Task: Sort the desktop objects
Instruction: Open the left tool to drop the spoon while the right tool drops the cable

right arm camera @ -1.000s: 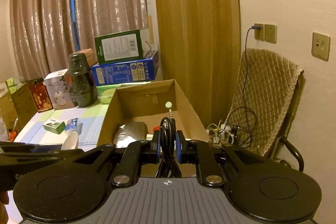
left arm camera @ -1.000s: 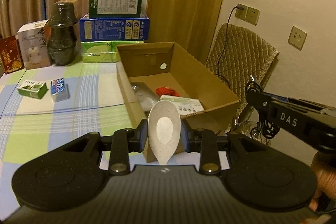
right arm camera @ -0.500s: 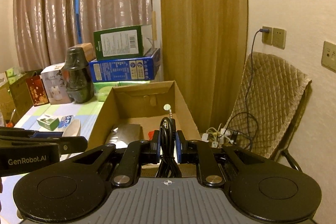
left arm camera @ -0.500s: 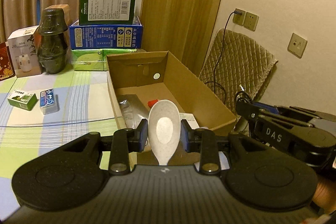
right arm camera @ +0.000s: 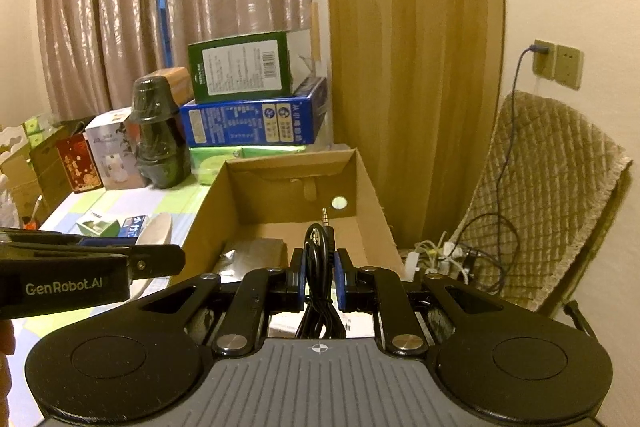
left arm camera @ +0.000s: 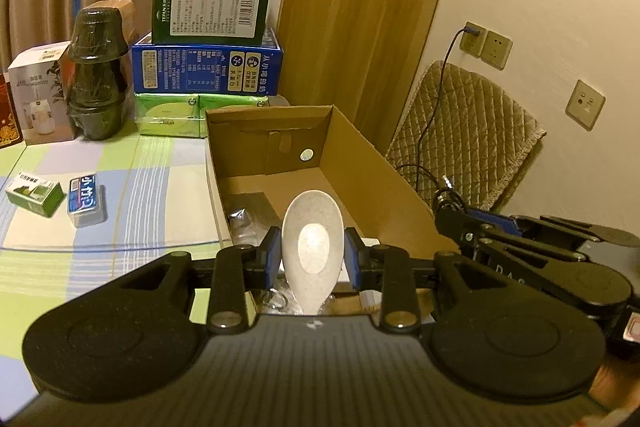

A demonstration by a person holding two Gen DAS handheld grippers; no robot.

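A checked tablecloth (left arm camera: pixel 120 195) was seen spread under an open cardboard box (left arm camera: pixel 384 187), the largest thing on the table and evidently the place for sorted items. Some sorting was judged done: a silvery packet (left arm camera: pixel 244 215) and what looked like a flat white carton (left arm camera: pixel 370 297) already lay inside the box. Two more items were held above its near end, ready for release. The left gripper (left arm camera: pixel 312 259) was closed on a pale spoon (left arm camera: pixel 313 247), bowl upward, and the right gripper (right arm camera: pixel 319 275) was clamped on a coiled black audio cable (right arm camera: pixel 318 247), its plug pointing up. Left to be sorted, by the look of it, were a small green box (left arm camera: pixel 34 193) and a small blue packet (left arm camera: pixel 85 201), lying just beside each other on the cloth, well apart from the cardboard box. The cable in the closed jaws was shown clearly only in the right wrist view; in the left wrist view just its loops and plug tip were seen. The spoon's face was shown only in the left wrist view, its edge alone in the right.
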